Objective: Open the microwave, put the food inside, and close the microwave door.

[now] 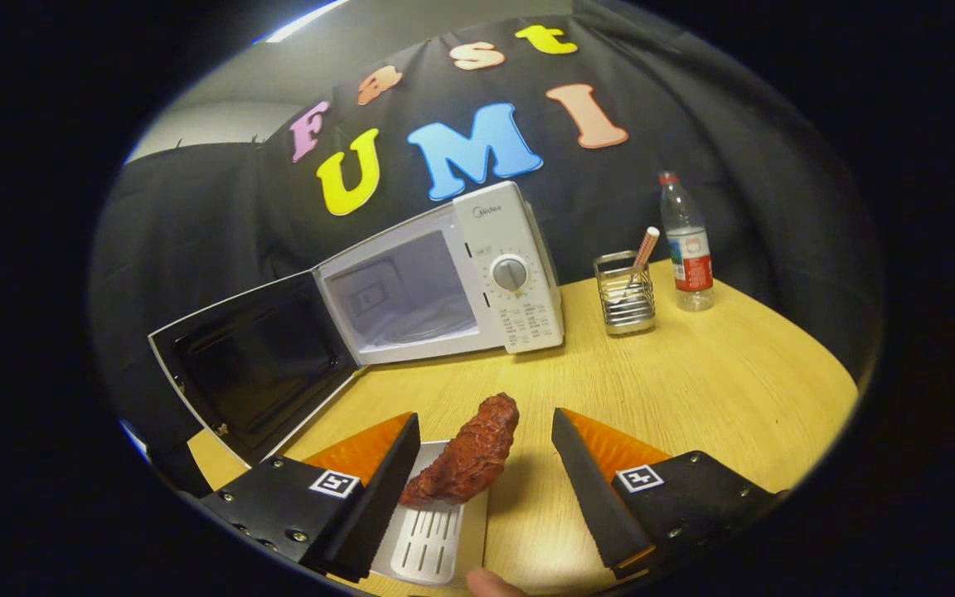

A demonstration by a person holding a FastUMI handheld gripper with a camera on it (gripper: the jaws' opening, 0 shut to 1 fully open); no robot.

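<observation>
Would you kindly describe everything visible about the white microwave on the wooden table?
The white box-shaped microwave stands on the yellow wooden table, beyond the open gripper fingers. Its dark-windowed door is swung wide open on the side away from the controls, showing a pale, lit cavity. The control panel carries one round grey dial above printed text. It looks tilted, likely from the lens.

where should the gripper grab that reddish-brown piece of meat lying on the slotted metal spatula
Grip the reddish-brown piece of meat across its thick middle, coming from above along its length. It is long and narrow, lying on the slotted metal spatula and pointing towards the open white microwave, so its short width probably fits between the fingers. The gripper is open, its fingers on either side of the meat.
</observation>
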